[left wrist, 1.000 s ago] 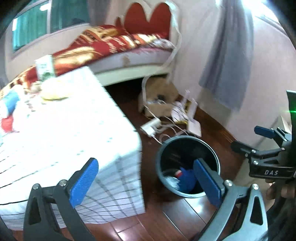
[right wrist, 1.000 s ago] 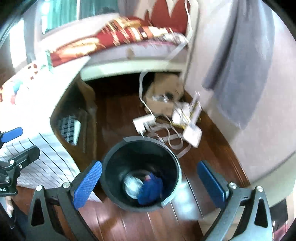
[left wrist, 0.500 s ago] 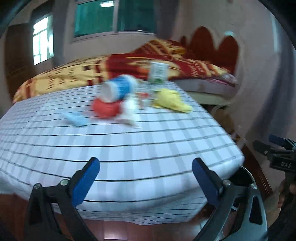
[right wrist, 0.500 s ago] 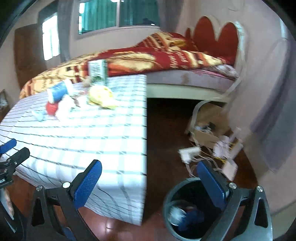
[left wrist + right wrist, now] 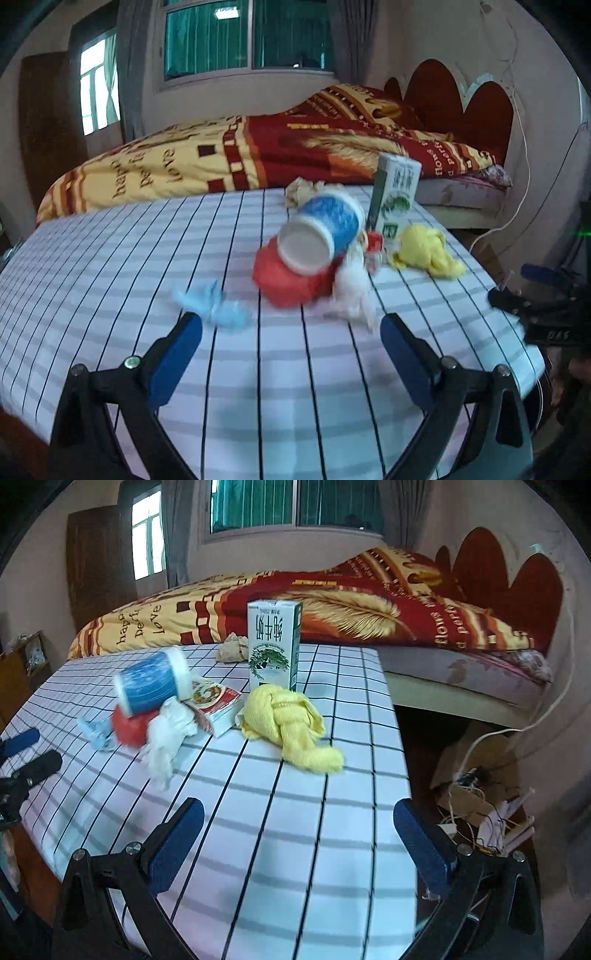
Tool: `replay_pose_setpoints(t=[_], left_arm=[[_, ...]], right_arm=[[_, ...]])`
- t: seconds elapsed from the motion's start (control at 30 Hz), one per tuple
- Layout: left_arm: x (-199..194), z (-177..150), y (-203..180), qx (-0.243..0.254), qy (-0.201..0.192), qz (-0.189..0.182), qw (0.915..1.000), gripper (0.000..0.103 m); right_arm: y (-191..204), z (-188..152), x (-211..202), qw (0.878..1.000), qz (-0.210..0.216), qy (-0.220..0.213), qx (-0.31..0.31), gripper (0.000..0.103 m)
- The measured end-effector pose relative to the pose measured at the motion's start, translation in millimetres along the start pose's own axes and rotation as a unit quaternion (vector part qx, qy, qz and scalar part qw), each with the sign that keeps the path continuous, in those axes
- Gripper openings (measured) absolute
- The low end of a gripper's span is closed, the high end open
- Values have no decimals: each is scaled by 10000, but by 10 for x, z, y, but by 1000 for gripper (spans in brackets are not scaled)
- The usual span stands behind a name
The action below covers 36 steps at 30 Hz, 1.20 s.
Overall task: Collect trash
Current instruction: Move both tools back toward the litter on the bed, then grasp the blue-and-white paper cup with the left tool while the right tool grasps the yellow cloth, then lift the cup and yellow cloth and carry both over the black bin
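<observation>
On the checked tablecloth (image 5: 110, 258) (image 5: 295, 830) lies a heap of trash: a blue paper cup (image 5: 321, 232) (image 5: 149, 683) on its side over a red wad (image 5: 288, 280) (image 5: 129, 725), a white crumpled tissue (image 5: 351, 291) (image 5: 166, 734), a light blue scrap (image 5: 218, 306) (image 5: 94, 733), a yellow cloth (image 5: 428, 254) (image 5: 291, 727), an upright green-white carton (image 5: 393, 195) (image 5: 273, 642), a flat red-white packet (image 5: 214, 701) and a beige paper ball (image 5: 301, 190) (image 5: 232, 648). My left gripper (image 5: 291, 350) is open just short of the heap. My right gripper (image 5: 299, 840) is open over bare cloth near the yellow cloth.
A bed with a red and yellow blanket (image 5: 258, 151) (image 5: 351, 602) stands behind the table. To the right, on the dark floor, lie a cardboard box (image 5: 476, 760) and tangled cables (image 5: 491, 823). The table's right edge drops off near my right gripper.
Both grippers swung up and away from the black bin on the floor to the tabletop, then closed in on the trash heap. Both stayed open and empty.
</observation>
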<state>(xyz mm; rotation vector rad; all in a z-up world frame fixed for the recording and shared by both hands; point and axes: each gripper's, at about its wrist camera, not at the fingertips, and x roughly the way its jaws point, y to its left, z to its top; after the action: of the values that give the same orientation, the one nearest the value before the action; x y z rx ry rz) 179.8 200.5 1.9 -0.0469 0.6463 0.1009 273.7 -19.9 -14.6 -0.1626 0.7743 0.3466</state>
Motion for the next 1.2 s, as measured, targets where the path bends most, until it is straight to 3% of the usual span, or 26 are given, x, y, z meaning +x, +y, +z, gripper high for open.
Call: replay_pose_setpoints(t=[0.13, 0.3, 0.37, 0.53, 0.6, 0.67, 0.73, 0.77, 0.87, 1.2], left_arm=[[325, 192, 33, -35, -45, -142, 9999, 98], [645, 262, -1, 105, 231, -156, 9996, 98], [672, 283, -18, 134, 187, -214, 9995, 98], [737, 343, -38, 121, 119, -316, 9994, 98], [752, 360, -7, 14, 125, -366, 9993, 97], [767, 384, 16, -61, 126, -475, 9988, 80], [745, 395, 34, -94, 92, -655, 9978, 65], [744, 410, 36, -95, 97, -690, 9975, 65], [670, 450, 24, -72, 63, -734, 9973, 63], [259, 537, -109, 345, 119, -643, 9973, 60]], right_arm=[[-28, 137, 370, 9997, 123, 183, -61, 100], [-12, 267, 813, 9985, 226, 467, -200, 90], [-28, 280, 905, 9981, 280, 525, -155, 84], [-57, 356, 983, 9979, 416, 487, -83, 83], [-48, 370, 1027, 9974, 451, 549, -110, 78], [-44, 372, 1047, 9969, 506, 599, -111, 49], [-51, 362, 1040, 9967, 532, 599, -96, 39], [-58, 355, 1020, 9969, 553, 557, -89, 33], [-58, 322, 940, 9972, 573, 472, -79, 25], [-59, 194, 503, 9981, 573, 200, -52, 20]])
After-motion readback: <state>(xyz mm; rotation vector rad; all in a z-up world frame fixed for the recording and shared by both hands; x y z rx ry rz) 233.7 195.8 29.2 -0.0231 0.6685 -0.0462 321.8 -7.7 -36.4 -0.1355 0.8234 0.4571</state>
